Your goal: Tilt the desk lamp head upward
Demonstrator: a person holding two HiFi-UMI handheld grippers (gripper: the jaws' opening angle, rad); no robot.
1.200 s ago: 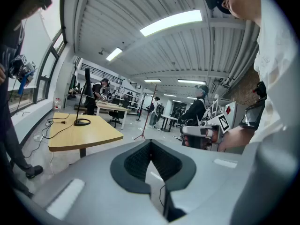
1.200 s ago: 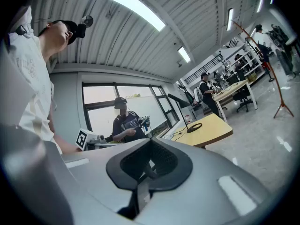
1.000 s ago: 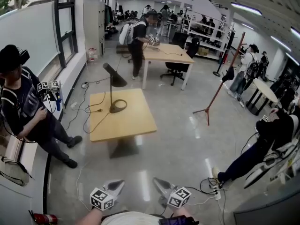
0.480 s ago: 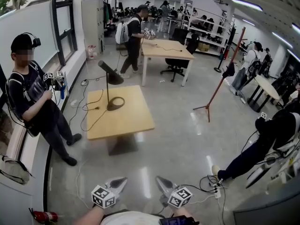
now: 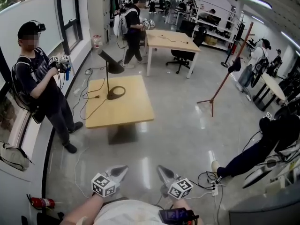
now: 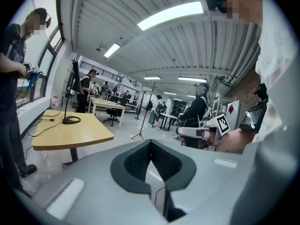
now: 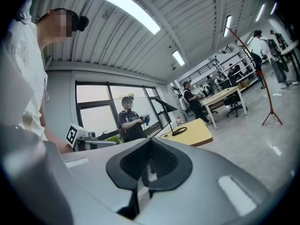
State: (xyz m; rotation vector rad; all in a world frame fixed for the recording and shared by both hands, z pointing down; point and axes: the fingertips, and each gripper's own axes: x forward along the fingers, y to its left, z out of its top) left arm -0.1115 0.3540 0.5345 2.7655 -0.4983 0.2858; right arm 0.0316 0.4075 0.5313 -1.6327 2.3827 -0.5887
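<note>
The lamp [image 5: 108, 78] stands on the wooden worktop [image 5: 126, 114], its ring base [image 5: 110, 97] near the worktop's 12 o'clock edge and its head [image 5: 112, 63] slanting on top of the thin pole, with the high end toward 10 o'clock and the low end toward 4 o'clock in the head view. A cable [image 5: 91, 108] trails from the base across the worktop toward 9 o'clock and over that edge. Both grippers hang close to the person's body at the 6 o'clock edge of the head view, over the floor and well apart from the worktop, which lies toward 11 o'clock from them. The left gripper [image 5: 121, 170] has its jaws together with nothing between them; its own view looks past the closed pads to the lamp base [image 6: 71, 120] far off at 10 o'clock. The right gripper [image 5: 161, 168] also has its jaws together and holds nothing; in its view the lamp stands far off at about 1 o'clock. A person [image 5: 42, 93] holding another pair of grippers stands at the worktop's 9 o'clock side, and a red stand [image 5: 225, 86] leans on the floor at 3 o'clock from the worktop.
</note>
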